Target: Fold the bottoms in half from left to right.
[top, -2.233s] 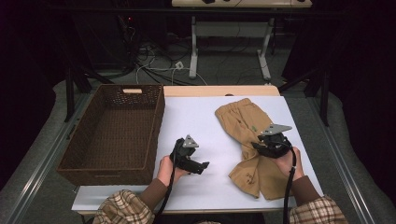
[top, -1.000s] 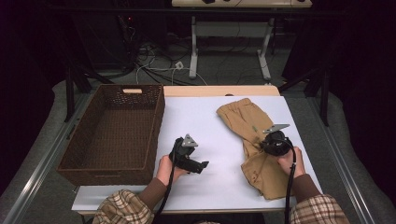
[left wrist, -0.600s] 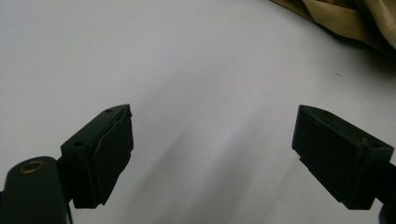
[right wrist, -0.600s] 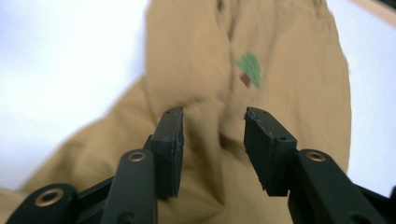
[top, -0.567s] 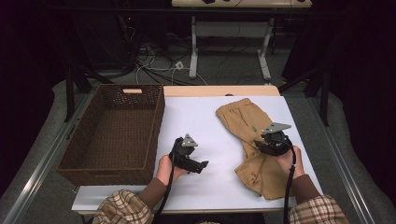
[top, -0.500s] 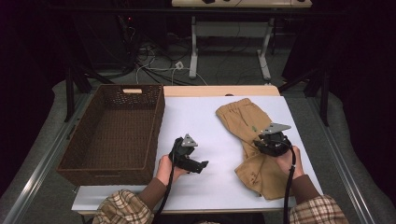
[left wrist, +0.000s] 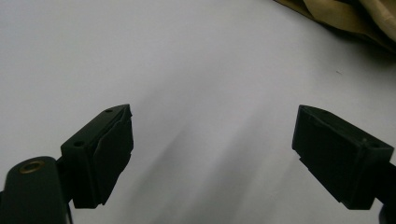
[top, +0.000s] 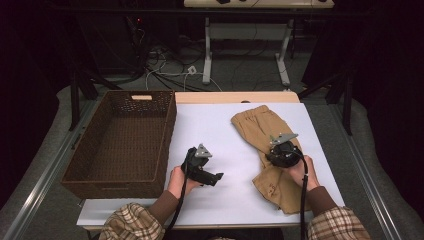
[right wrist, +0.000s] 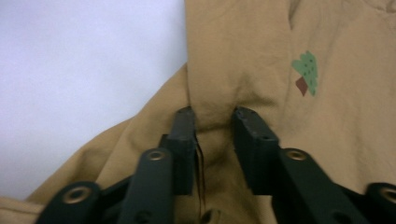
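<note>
R claw (top: pixel 276 150) is sitting on the tan shorts (top: pixel 260 125), mid-garment, where the far half meets the near half. Compared w/ a couple secs back, the near half of the shorts is lying swung round: it was spreading toward the middle of the worktop (top: pixel 215 120), now it's trailing back toward my R hand (top: pixel 300 170) and the near-right corner. So I'm dragging cloth w/ this claw, prob. working toward a fold or bunching it up before it's going in the wicker basket (top: pixel 120 175). Not there yet; basket's holding nothing.

R claw jaws have just been closing a touch, after a small widening a moment earlier. In the right gripper view they're standing narrow, w/ a ridge of tan fabric (right wrist: pixel 212 121) pinched up between the pads, so I'm calling that a grip on the shorts. Green-and-brown tree logo (right wrist: pixel 306 72) is lying just beyond the claw tip, up and to the right in that view; bare white worktop off to the left.

L claw (top: pixel 212 177) is idling wide open, nothing in it, hovering low over the worktop btwn basket and shorts. In the left gripper view an edge of the shorts (left wrist: pixel 345 14) is showing at the top right, well apart from the L claw (left wrist: pixel 212 140).
</note>
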The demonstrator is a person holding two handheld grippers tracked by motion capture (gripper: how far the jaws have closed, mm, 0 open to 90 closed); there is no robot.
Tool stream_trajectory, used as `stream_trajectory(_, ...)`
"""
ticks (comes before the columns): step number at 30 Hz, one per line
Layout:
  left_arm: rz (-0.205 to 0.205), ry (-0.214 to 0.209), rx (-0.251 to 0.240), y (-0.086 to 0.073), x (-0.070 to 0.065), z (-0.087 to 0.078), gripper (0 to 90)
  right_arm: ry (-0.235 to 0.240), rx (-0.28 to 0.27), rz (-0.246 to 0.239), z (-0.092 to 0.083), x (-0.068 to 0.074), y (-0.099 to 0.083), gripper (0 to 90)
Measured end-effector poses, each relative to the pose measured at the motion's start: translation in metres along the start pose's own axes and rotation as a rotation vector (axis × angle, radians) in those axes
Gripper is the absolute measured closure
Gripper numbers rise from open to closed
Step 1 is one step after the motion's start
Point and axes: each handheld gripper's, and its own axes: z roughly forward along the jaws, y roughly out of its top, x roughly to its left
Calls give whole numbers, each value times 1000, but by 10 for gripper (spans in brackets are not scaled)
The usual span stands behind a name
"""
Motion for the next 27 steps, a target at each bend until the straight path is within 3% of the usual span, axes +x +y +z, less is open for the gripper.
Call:
stream_trajectory(4,-3,2,-1,0,1,0,124,-15,-12,0,-2,1,1,854)
stream_trajectory(10,-3,1,-6,0,0,-1,124,-30,-48,37,-11,-4,1,871)
stream_trajectory(16,-3,2,-7,1,1,-1,124,-65,-93,128,-22,-22,-2,871)
stream_trajectory(27,-3,2,-4,0,1,0,124,-133,-36,228,-7,-45,-13,855)
